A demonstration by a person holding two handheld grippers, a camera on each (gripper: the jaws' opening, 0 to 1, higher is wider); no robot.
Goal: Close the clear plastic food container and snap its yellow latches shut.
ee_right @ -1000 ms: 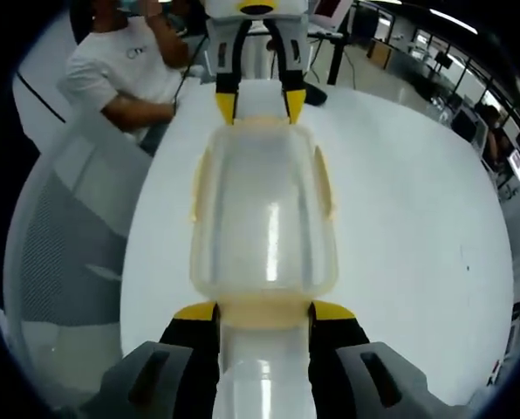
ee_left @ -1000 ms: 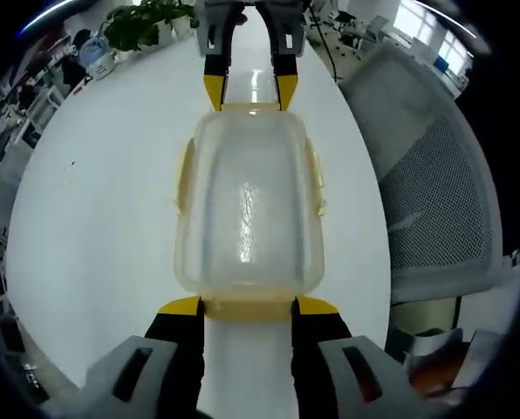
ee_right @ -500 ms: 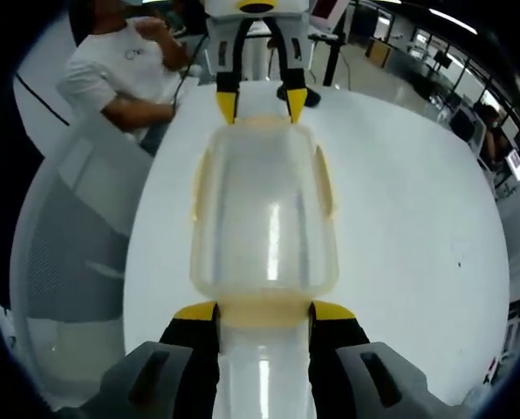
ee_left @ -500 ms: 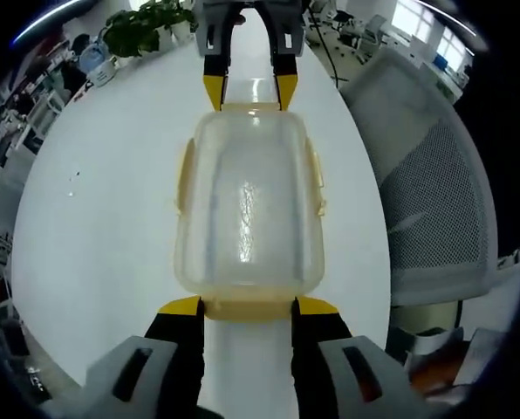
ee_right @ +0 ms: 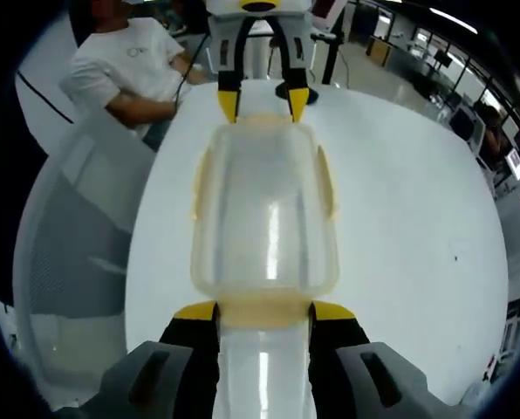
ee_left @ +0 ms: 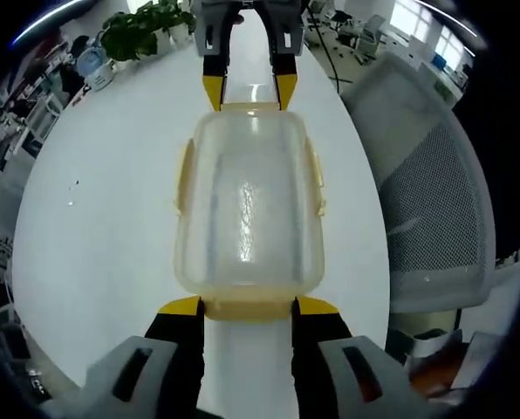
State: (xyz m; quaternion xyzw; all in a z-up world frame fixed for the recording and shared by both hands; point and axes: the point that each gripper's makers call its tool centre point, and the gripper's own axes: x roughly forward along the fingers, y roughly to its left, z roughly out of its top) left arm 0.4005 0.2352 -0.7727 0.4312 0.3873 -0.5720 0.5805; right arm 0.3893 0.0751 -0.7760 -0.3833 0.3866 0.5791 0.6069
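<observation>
Clear plastic, faintly yellowed at its edges, makes up the food container that lies lid-on in the middle of the round white table. In the left gripper view the left hand-held gripper has its jaws spread, one yellow tip at each corner of the container's near short end, with the yellow latch of that end lying between them. The tips look to touch the rim, though whether they press on it cannot be told. At the far short end the right hand-held gripper meets the container the same way, jaws apart, tips against the far corners.

The right gripper view gives the mirror of this: the right hand-held gripper straddles the near end of the container, and the left hand-held gripper stands at the far end. Side latches lie flat along both long sides.

A grey mesh office chair stands just beside the table. A person in a white T-shirt sits beyond the table's far edge, and a potted plant stands near the other edge.
</observation>
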